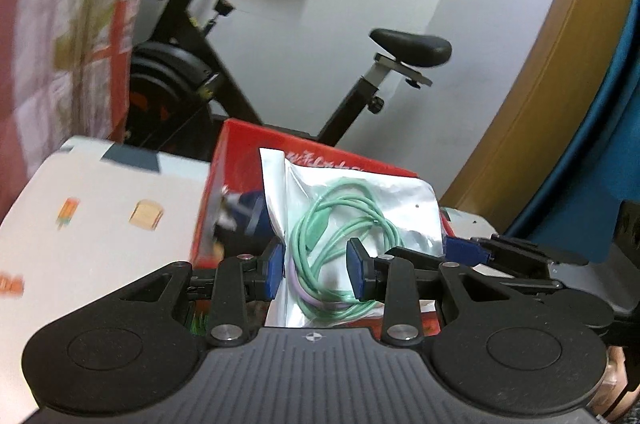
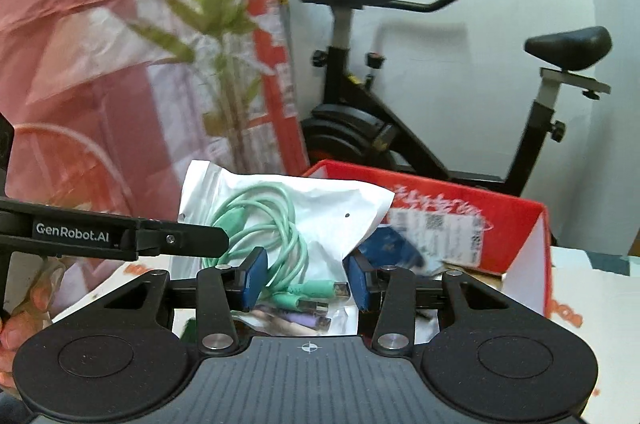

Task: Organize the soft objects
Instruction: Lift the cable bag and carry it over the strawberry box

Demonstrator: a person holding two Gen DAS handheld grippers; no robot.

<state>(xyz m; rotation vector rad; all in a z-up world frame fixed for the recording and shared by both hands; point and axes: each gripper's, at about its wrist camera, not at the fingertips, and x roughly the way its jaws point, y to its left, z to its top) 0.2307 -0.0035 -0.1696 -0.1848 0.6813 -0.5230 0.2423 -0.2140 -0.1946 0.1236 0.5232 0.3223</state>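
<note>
A clear plastic bag [image 1: 352, 208] holding a coiled green cable [image 1: 336, 224] stands between both grippers, over an open red box [image 1: 296, 144]. My left gripper [image 1: 318, 274] has its blue pads on either side of the bag's lower part, pressing on it. My right gripper [image 2: 306, 278] also has its pads around the bag [image 2: 280, 208], near the green and purple cable plugs [image 2: 316, 294]. The left gripper's arm [image 2: 120, 236] crosses the right wrist view at left. The right gripper's finger [image 1: 500, 252] shows at right in the left wrist view.
The red box [image 2: 440, 196] holds a blue item [image 2: 392, 244] and sits beside a white carton [image 1: 100, 224]. A black exercise bike [image 1: 224, 72] stands behind. A red-and-white bag with green stems [image 2: 160, 44] hangs at left. A wooden board [image 1: 560, 84] stands at right.
</note>
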